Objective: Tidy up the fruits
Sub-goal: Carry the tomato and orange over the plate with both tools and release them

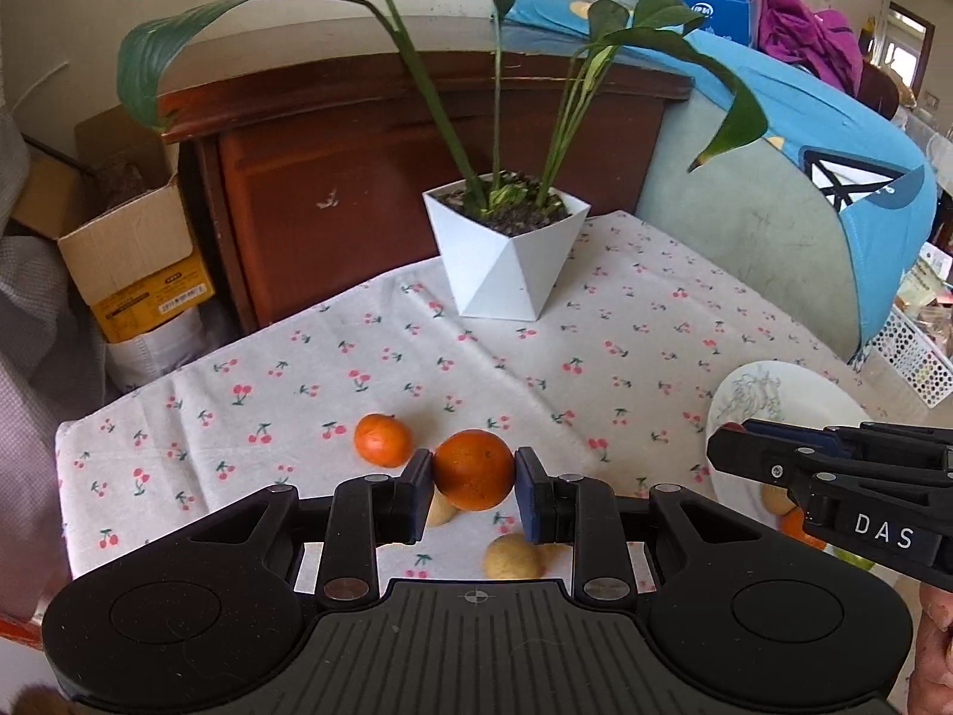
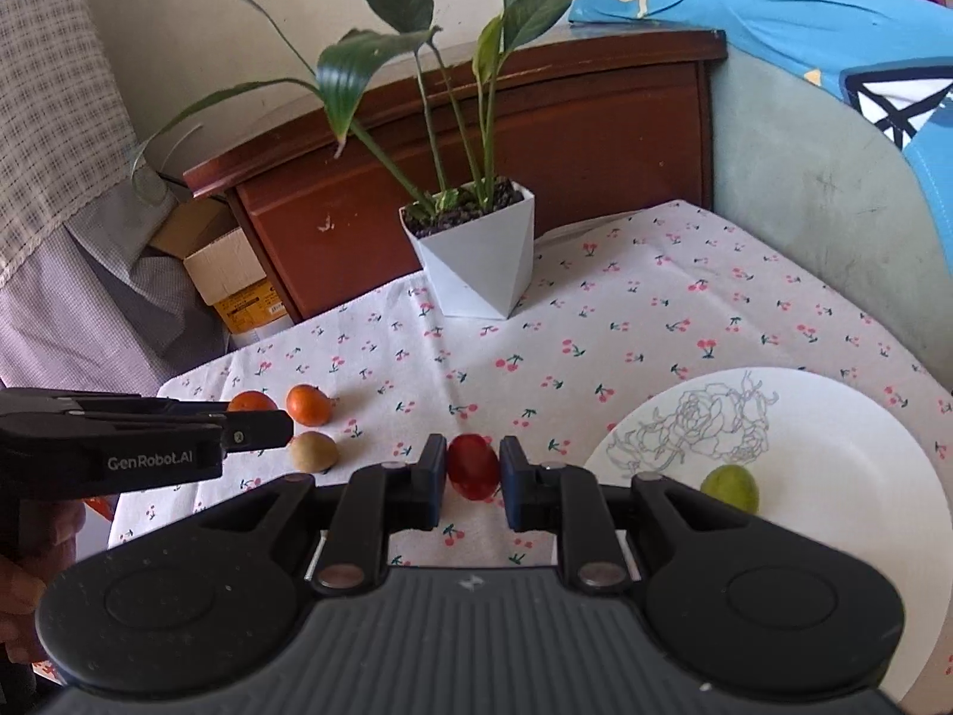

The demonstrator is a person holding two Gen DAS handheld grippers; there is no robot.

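Note:
My left gripper [image 1: 474,479] is shut on an orange [image 1: 473,469] and holds it above the cherry-print cloth. A second orange [image 1: 382,440] lies to its left, and two tan fruits [image 1: 512,557] lie below it. My right gripper [image 2: 473,468] is shut on a small red fruit [image 2: 472,466], just left of the white plate [image 2: 834,476]. A green fruit [image 2: 729,488] lies on the plate. In the right wrist view the left gripper [image 2: 262,432] shows at the left, with an orange [image 2: 308,404] and a tan fruit [image 2: 313,451] beside it.
A white faceted plant pot [image 1: 506,253] stands at the back middle of the table, long leaves arching overhead. A brown wooden cabinet [image 1: 357,179] is behind it. A green-grey chair with blue cloth [image 1: 774,208] is at the right. A cardboard box [image 1: 119,250] sits at the left.

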